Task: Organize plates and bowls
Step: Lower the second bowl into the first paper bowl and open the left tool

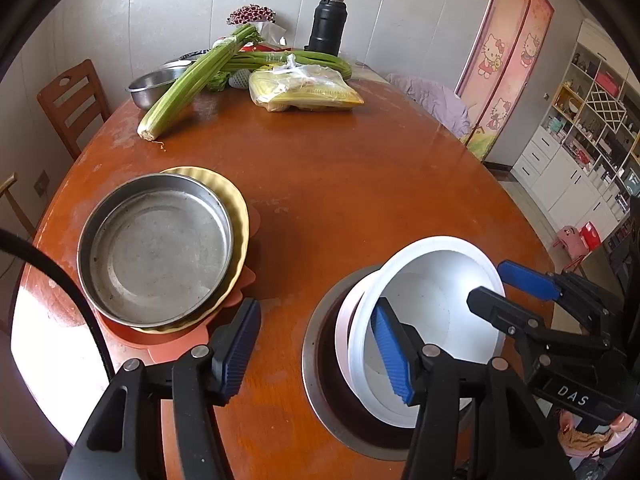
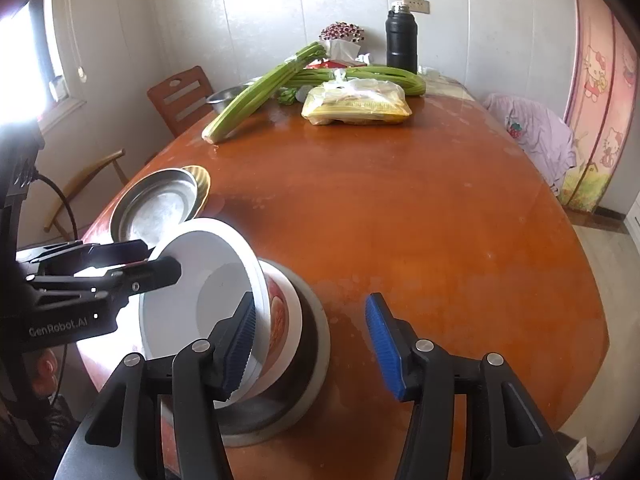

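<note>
A steel pan (image 1: 156, 250) sits on a yellow fluted plate (image 1: 236, 216), which sits on an orange plate (image 1: 176, 346), at the table's left. A white bowl (image 1: 428, 308) leans tilted in a patterned bowl (image 2: 280, 320) that is nested in a steel bowl (image 1: 320, 368) near the front edge. My left gripper (image 1: 316, 354) is open, its right finger inside the white bowl. My right gripper (image 2: 312, 344) is open, its left finger at the white bowl's (image 2: 200, 280) rim. The left gripper (image 2: 160, 262) also shows in the right wrist view, and the right gripper (image 1: 516, 288) in the left wrist view.
At the table's far end lie celery stalks (image 1: 192, 80), a bagged yellow food pack (image 1: 304, 90), a steel bowl (image 1: 154, 86), a tissue box and a black flask (image 1: 327, 26). Wooden chairs (image 1: 74, 102) stand at the left. A cloth-covered chair (image 2: 532, 132) stands at the right.
</note>
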The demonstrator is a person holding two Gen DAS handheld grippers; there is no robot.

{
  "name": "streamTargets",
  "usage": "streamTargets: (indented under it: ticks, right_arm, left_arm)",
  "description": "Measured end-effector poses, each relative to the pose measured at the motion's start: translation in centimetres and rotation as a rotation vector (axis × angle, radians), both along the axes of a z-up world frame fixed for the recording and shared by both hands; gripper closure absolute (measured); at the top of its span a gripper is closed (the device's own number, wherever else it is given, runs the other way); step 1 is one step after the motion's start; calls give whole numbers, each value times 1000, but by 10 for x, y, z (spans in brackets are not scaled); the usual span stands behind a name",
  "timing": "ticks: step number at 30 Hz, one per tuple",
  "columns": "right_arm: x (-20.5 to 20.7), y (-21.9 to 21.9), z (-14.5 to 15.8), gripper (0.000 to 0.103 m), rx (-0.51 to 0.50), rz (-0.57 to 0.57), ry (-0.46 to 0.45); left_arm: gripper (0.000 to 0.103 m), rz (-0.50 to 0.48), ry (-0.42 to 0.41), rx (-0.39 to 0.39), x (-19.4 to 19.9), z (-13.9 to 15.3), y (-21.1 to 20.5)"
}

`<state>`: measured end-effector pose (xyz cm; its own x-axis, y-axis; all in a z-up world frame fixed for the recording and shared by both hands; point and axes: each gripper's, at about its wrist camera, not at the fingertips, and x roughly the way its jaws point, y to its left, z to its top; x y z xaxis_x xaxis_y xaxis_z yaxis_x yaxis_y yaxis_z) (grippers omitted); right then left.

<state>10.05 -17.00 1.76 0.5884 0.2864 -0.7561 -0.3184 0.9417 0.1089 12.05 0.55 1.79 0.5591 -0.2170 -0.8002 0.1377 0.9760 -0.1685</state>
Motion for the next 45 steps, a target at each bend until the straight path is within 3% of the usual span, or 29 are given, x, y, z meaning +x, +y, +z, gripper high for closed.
streamTargets:
  ticks: [8,15,25,30,33,36,38,45]
  right_arm:
    - [-1,0,-3,47,26,32,16]
    - [0,-1,-21,46,47,38,105]
    - [-1,0,-35,42,128,73,204]
    - [1,2,-39,42,145,83,230]
    - [1,3,-40,42,154,84,224]
    - [1,5,-40,42,146,90,208]
    - [1,7,-40,42,142,93,200]
    - [4,4,-42,42,171,88,211]
  left_arm:
    - [46,-8,21,-20,-1,-8,0]
    - [45,-23,67,-32,-5,-25,-4]
    - [35,-31,117,-77,-5,-41,-3]
    - [32,-33,148,-139,-3,-49,-1]
    - [33,-33,168,-190,-1,-55,1]
    - [35,-46,154,-168,-2,-53,-6]
    - [43,-63,152,-174,-2,-53,-12]
    - [45,-52,147,-174,0,-49,-16]
